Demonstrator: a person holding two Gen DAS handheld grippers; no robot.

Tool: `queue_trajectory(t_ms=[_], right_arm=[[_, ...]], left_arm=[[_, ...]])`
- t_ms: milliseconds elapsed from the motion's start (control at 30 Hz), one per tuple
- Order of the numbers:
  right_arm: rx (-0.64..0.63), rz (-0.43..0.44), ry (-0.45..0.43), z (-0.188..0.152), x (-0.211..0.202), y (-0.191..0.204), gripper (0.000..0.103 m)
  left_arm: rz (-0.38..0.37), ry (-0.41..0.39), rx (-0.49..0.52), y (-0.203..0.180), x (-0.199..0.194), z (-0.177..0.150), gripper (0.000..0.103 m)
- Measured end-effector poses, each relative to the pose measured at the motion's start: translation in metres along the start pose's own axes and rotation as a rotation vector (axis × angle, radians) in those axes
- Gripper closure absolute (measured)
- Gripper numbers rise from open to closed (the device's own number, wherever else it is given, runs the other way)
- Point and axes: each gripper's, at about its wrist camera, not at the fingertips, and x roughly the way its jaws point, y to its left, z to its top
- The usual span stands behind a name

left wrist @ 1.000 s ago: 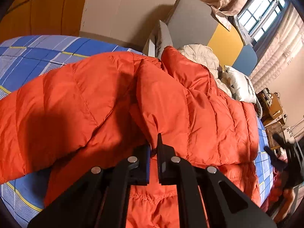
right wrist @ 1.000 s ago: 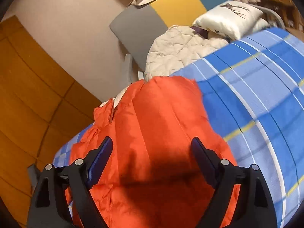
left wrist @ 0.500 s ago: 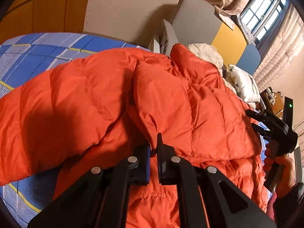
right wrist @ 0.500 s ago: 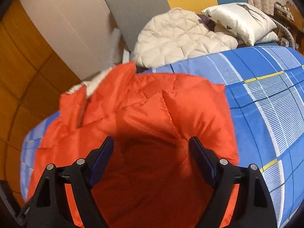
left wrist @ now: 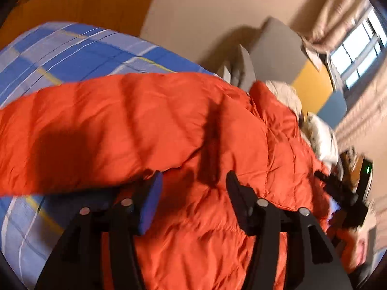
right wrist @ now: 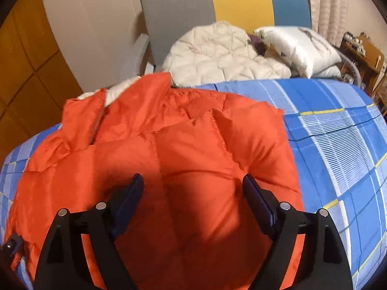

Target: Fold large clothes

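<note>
Left gripper (left wrist: 193,188) tilts down over the orange down jacket (left wrist: 169,125), jaws just sprung apart, nothing pinched between them, fabric lying below the pads. Right gripper (right wrist: 193,193) angles down too, jaws wide, hovering over the jacket's quilted back at lower centre, gripping nothing. In the left view, blurred, the right tool and the person's hand (left wrist: 358,246) sit at the right edge. The jacket sprawls across the blue checked bedspread (right wrist: 338,145). Upper frame: a cream quilted jacket (right wrist: 217,53), a white pillow (right wrist: 300,48) and the grey, yellow and blue headboard (right wrist: 179,7).
</note>
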Motion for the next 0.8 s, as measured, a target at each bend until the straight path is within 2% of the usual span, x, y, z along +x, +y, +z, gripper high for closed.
queue_trajectory(t_ms=[200,333,467,633,800], right_arm=[[-0.003,0.098,-0.029,-0.03,-0.039,0.026,0.02],[-0.01,0.18,-0.028,-0.057,-0.063,0.044,0.016],[-0.032,0.224,-0.019,-0.081,-0.079,0.06,0.016],[-0.071,0.245,0.0,-0.109,-0.094,0.077,0.016],[-0.077,0.263,0.012,-0.128,-0.106,0.081,0.016]], left_arm=[[0.086,-0.06,-0.208,0.062,-0.041,-0.025,0.045],[0.13,-0.113,-0.347,0.112,-0.07,-0.042,0.045],[0.175,-0.164,-0.468,0.157,-0.096,-0.057,0.045],[0.186,-0.209,-0.629,0.212,-0.121,-0.073,0.045],[0.116,-0.247,-0.8,0.263,-0.134,-0.083,0.046]])
